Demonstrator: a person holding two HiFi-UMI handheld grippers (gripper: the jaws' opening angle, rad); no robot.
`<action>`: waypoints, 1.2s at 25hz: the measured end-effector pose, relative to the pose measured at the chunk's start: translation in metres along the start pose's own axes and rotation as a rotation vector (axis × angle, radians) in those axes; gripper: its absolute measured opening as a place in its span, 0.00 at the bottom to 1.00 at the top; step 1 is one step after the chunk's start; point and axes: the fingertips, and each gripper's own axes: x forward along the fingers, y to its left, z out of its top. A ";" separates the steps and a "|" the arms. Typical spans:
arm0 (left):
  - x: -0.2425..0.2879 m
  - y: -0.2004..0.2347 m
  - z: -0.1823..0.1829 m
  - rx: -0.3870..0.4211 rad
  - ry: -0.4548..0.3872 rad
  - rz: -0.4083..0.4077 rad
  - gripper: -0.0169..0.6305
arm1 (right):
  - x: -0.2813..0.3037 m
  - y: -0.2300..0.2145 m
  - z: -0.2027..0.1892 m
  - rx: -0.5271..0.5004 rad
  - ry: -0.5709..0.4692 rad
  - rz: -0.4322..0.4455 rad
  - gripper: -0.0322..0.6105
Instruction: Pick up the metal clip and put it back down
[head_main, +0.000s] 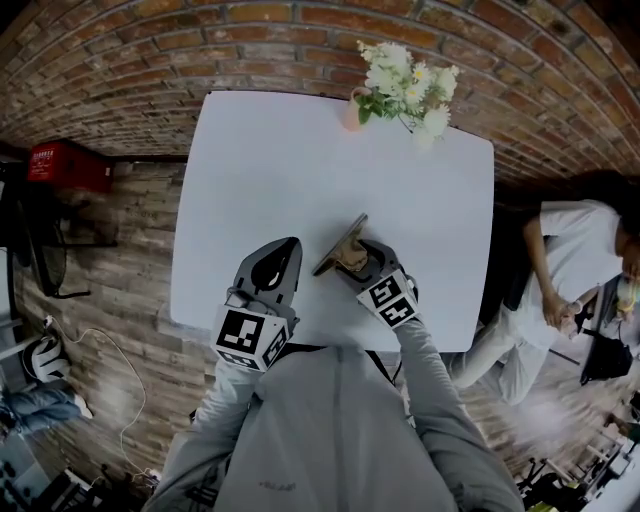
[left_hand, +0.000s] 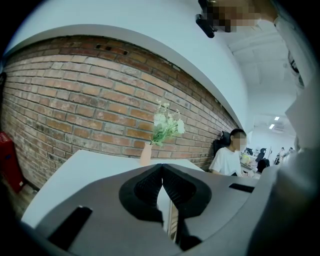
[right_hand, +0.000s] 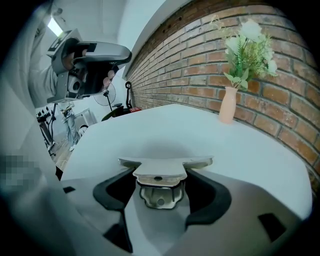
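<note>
The right tool (right_hand: 160, 185) clamps the metal clip (right_hand: 161, 165) by its narrow tail, so it may twist free; the left tool (left_hand: 162, 186) is closed on nothing.

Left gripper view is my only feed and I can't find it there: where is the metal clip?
Observer: The right claw is shut on the metal clip.
Operator: Where is that from my left claw?
Observer: Just right of the left claw, near the front edge of the table.
Operator: How is it gripped?
Observer: By its looped middle, with its wide flat end sticking out past the claw tips.
</note>
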 end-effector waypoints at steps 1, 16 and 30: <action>-0.001 -0.001 0.001 0.001 -0.002 0.000 0.07 | -0.002 0.000 0.000 0.002 -0.001 -0.004 0.51; -0.014 -0.018 0.021 0.042 -0.050 -0.019 0.07 | -0.071 -0.008 0.027 0.074 -0.145 -0.130 0.51; -0.029 -0.042 0.045 0.089 -0.112 -0.047 0.07 | -0.179 -0.020 0.100 0.092 -0.466 -0.270 0.38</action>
